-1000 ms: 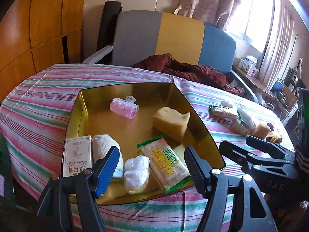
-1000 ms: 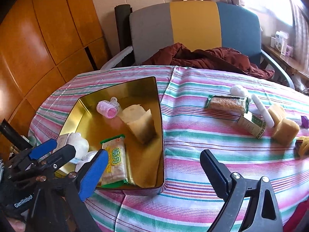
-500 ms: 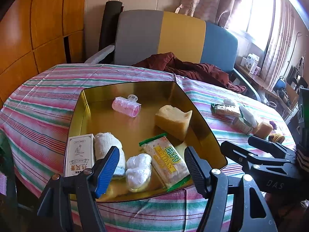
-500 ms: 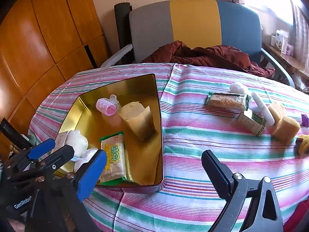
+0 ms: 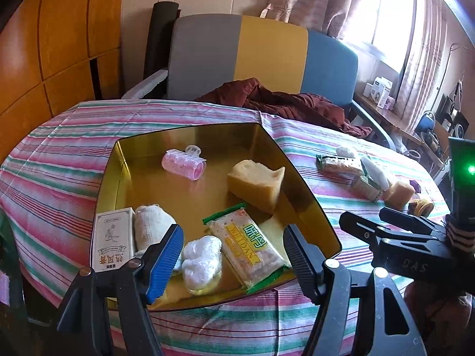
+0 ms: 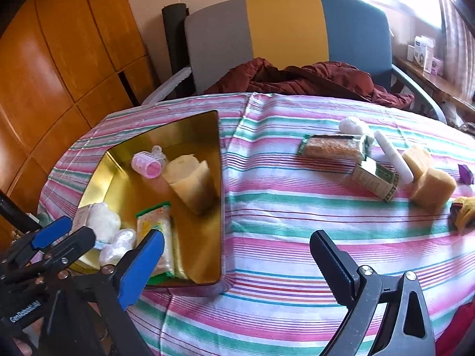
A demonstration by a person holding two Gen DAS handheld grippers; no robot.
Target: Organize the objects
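- One gold tin tray [image 5: 190,136] sits on the striped tablecloth [image 6: 282,207], toward the left side of the table.
- Six things lie in the tray: one pink hair roller [image 5: 184,166], one yellow sponge wedge [image 5: 255,184], one cracker packet [image 5: 249,246] with yellow and green wrapping, one wrapped white lump [image 5: 202,258], one white gauze roll [image 5: 151,228], and one small white box [image 5: 112,240] with printed characters.
- The roller lies at the far end of the tray, the sponge wedge near its right wall, and the other four along the near edge.
- Outside the tray, on the right of the cloth, lie one green-ended snack bar [image 6: 335,146], one white ball [image 6: 351,124], one white tube [image 6: 392,157], one green-and-white carton [image 6: 375,179], and two yellow sponge blocks [image 6: 433,187].
- A yellow item and a purple item show at the right edge, too cut off to identify.
- The left gripper [image 5: 231,255] hangs over the tray's near edge, jaws apart, holding nothing.
- The right gripper [image 6: 234,255] hovers over bare cloth beside the tray, jaws wide, empty.
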